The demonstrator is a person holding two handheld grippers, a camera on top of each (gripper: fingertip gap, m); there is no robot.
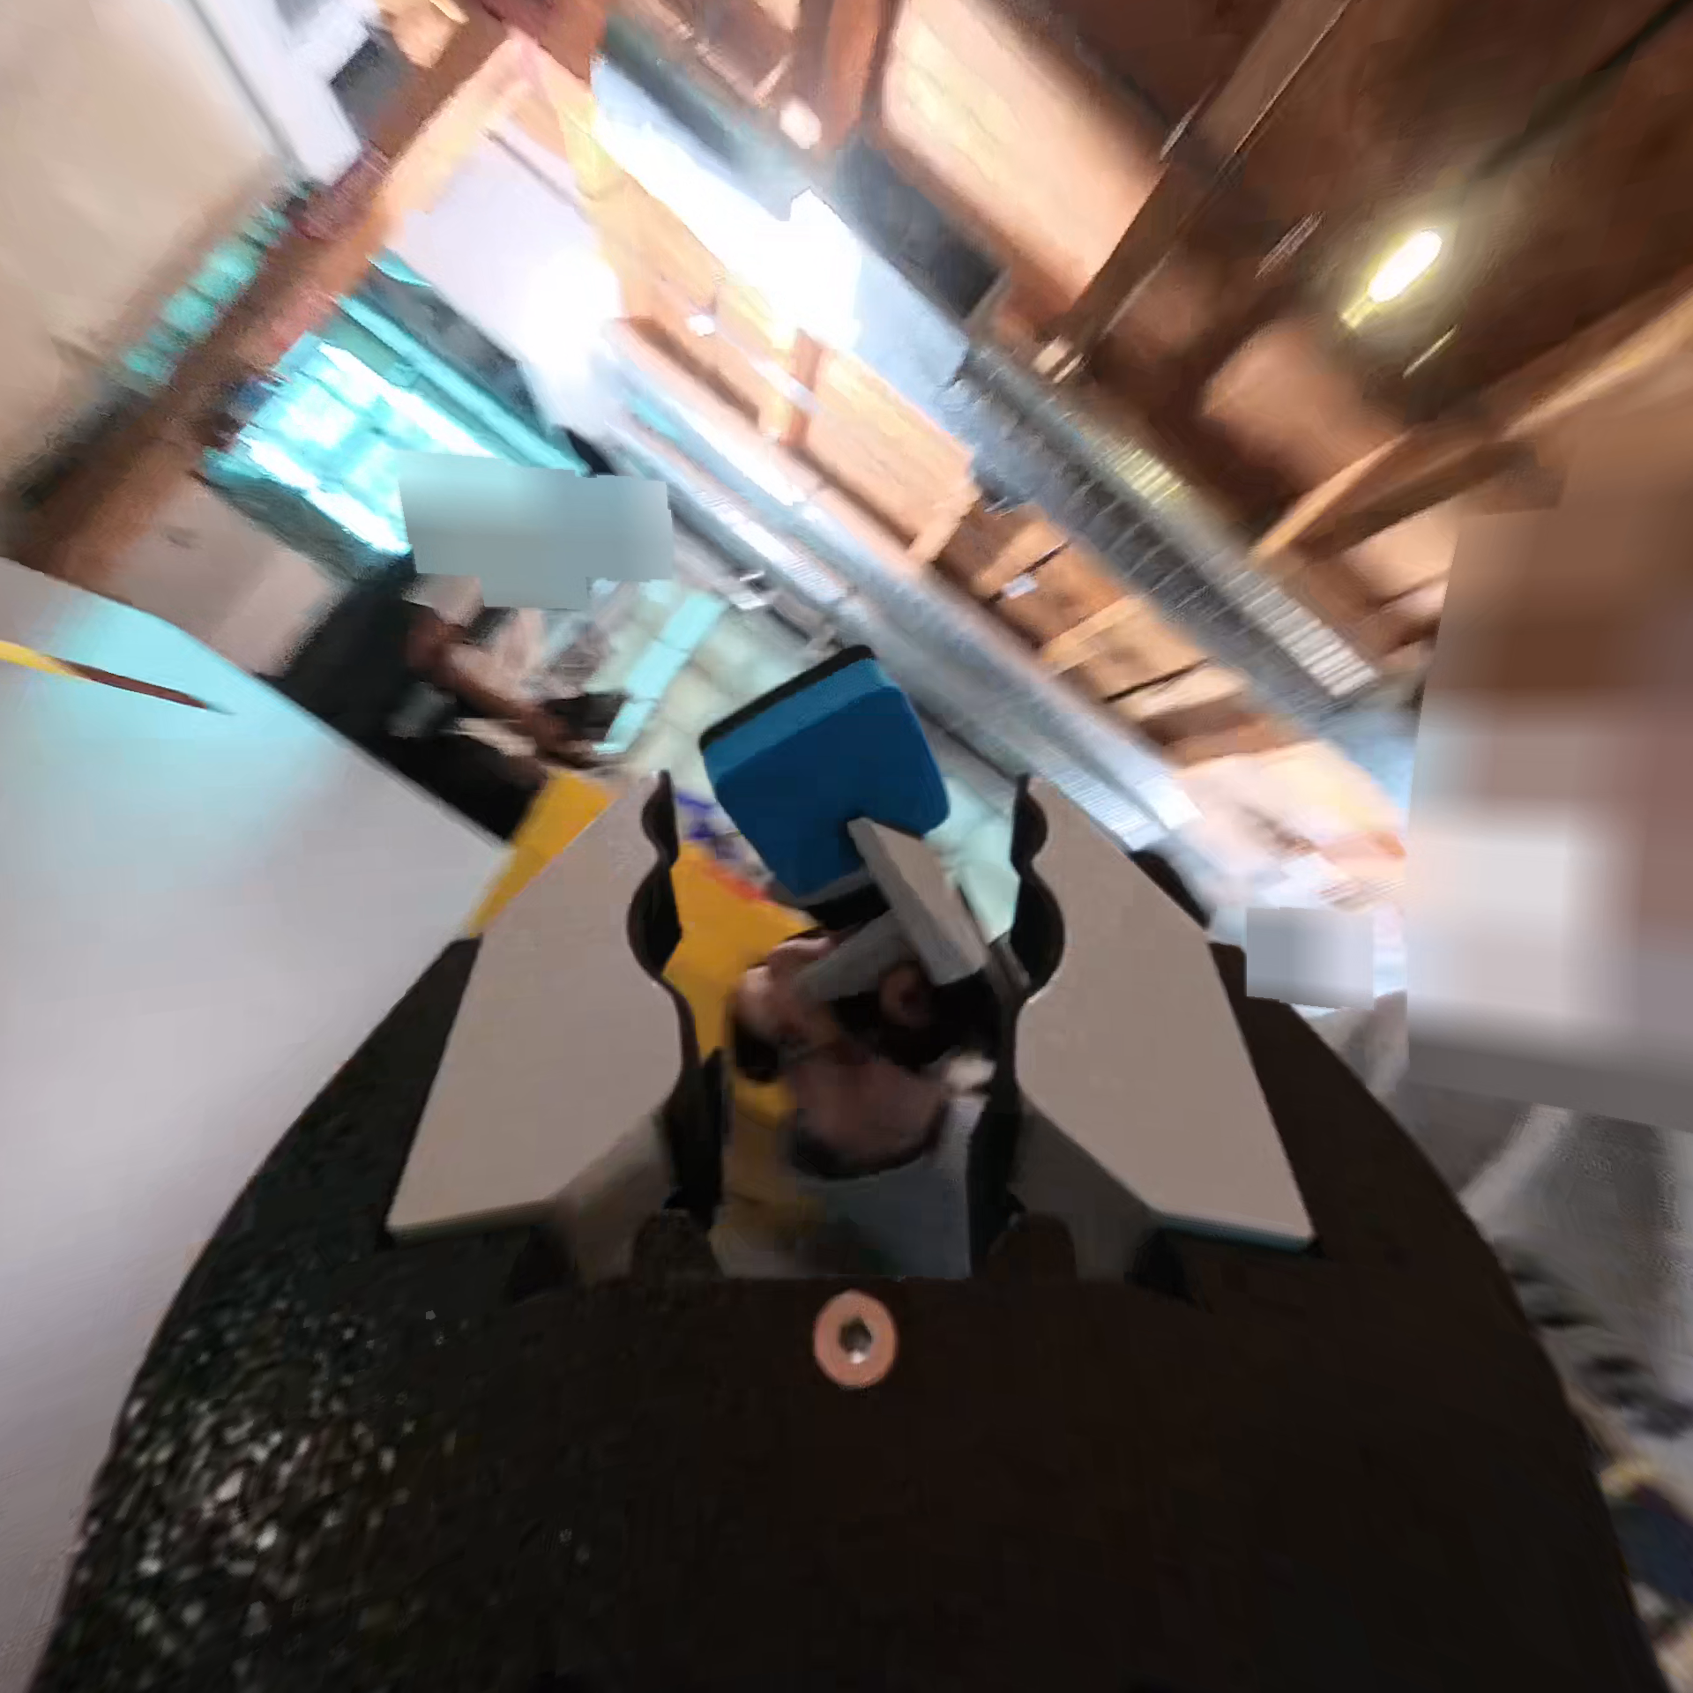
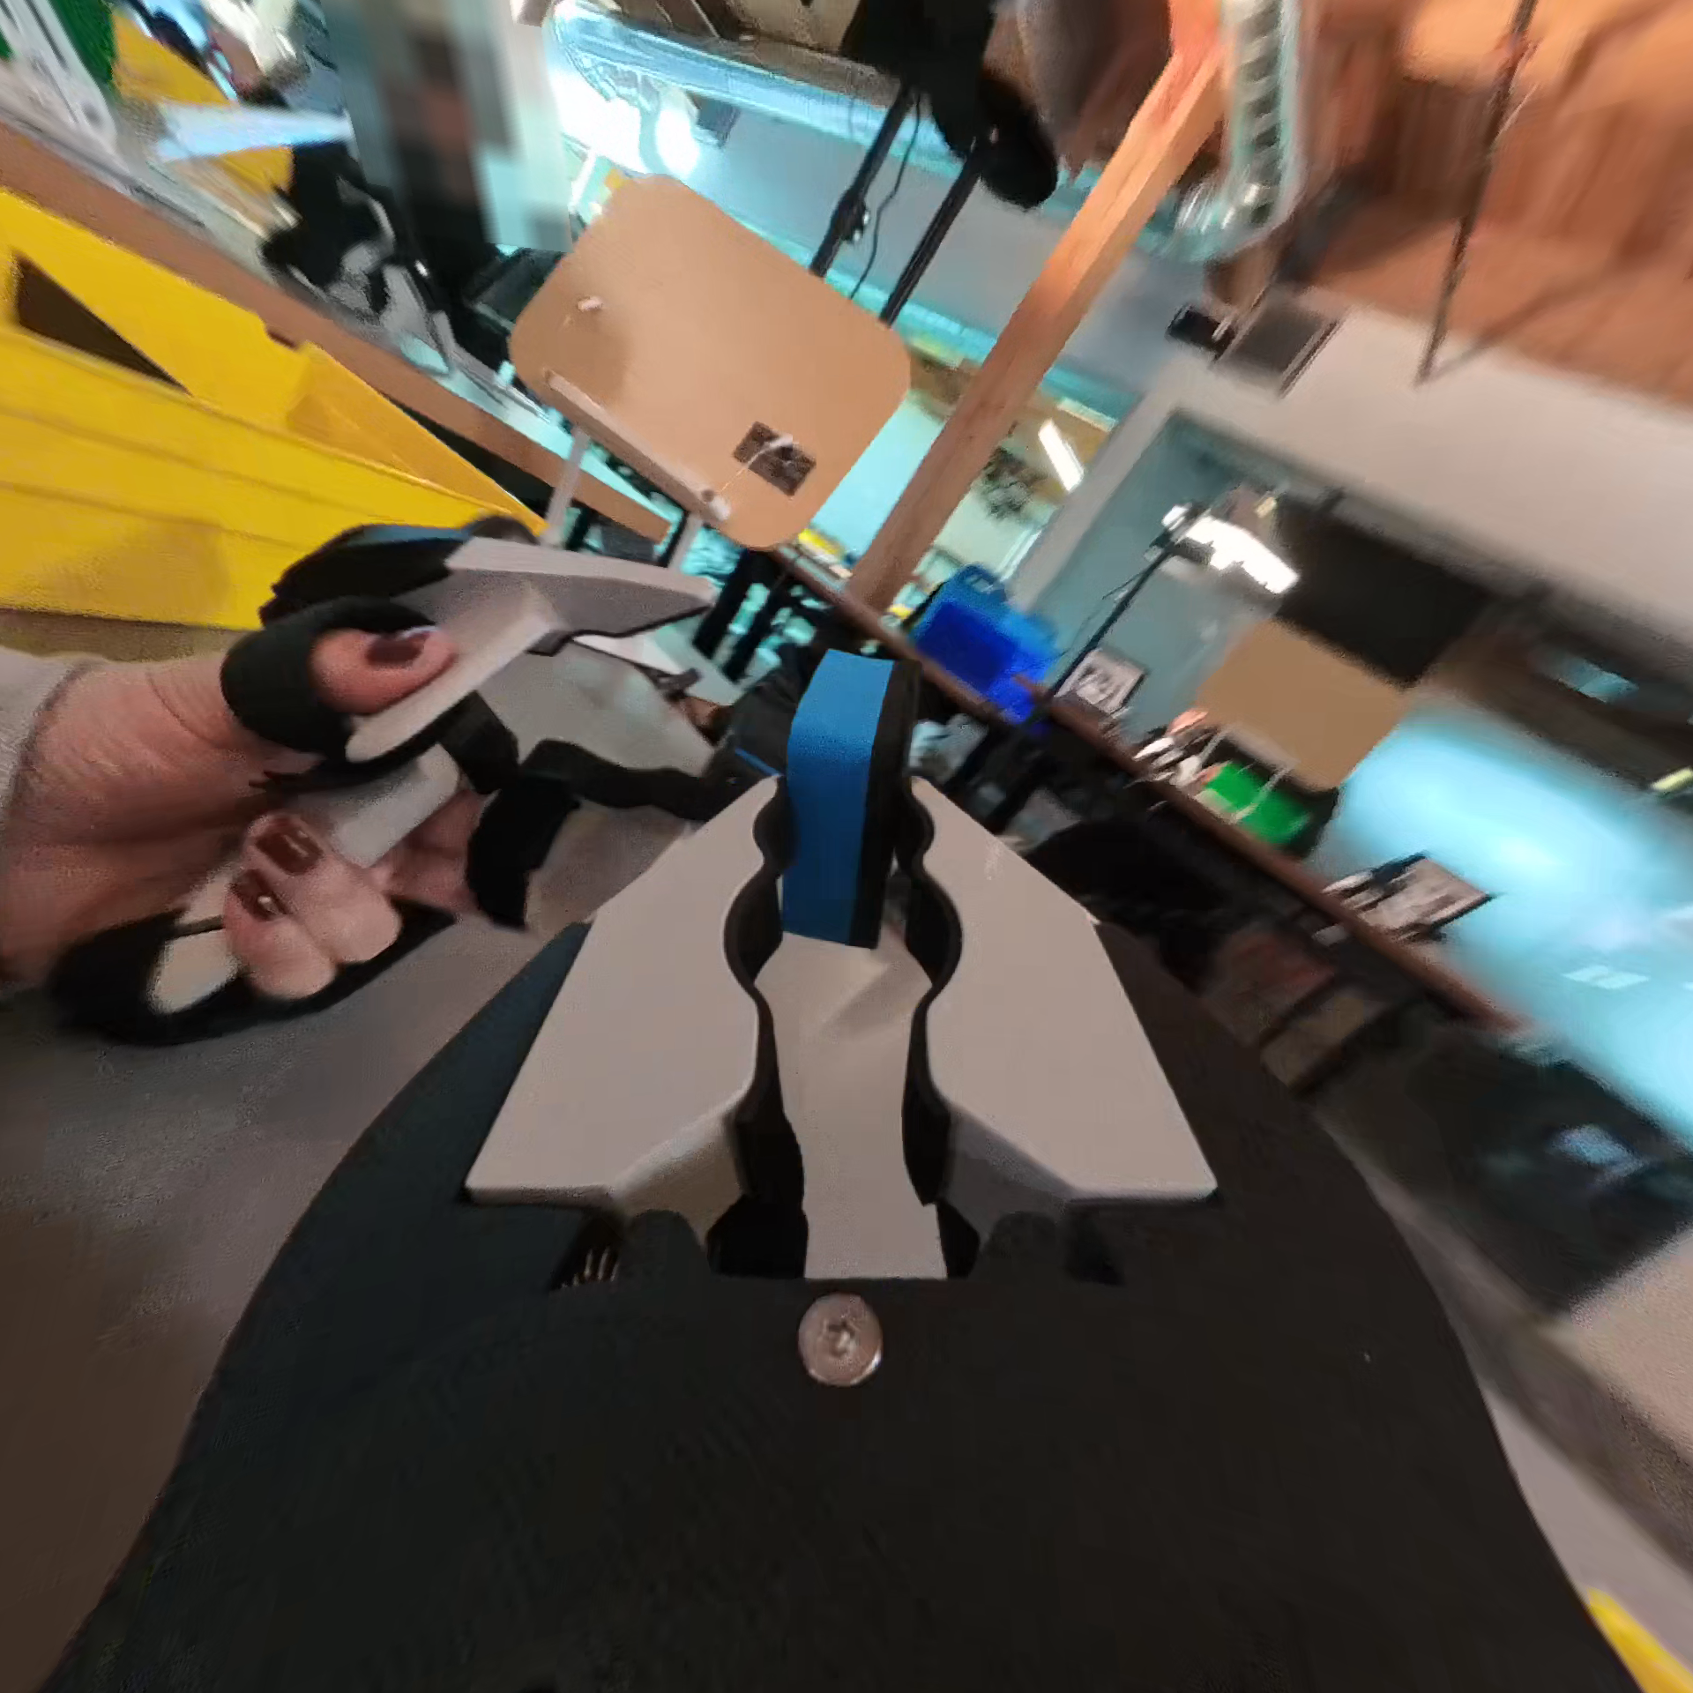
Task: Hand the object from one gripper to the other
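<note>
I see a big yellow plastic bin (image 2: 137, 440) at the far left of the right wrist view. My right gripper (image 2: 841, 806) pinches the flat blue foam block with a black backing (image 2: 838, 806) between its grey fingers (image 2: 660, 1017), edge up. My left gripper (image 1: 847, 806) is spread wide with nothing inside; the block is ahead of it, in the other gripper.

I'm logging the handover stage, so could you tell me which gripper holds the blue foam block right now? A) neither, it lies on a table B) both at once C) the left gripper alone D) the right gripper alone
D: the right gripper pinches the blue foam block between its fingers, while the left gripper is open and apart from the block.
</note>
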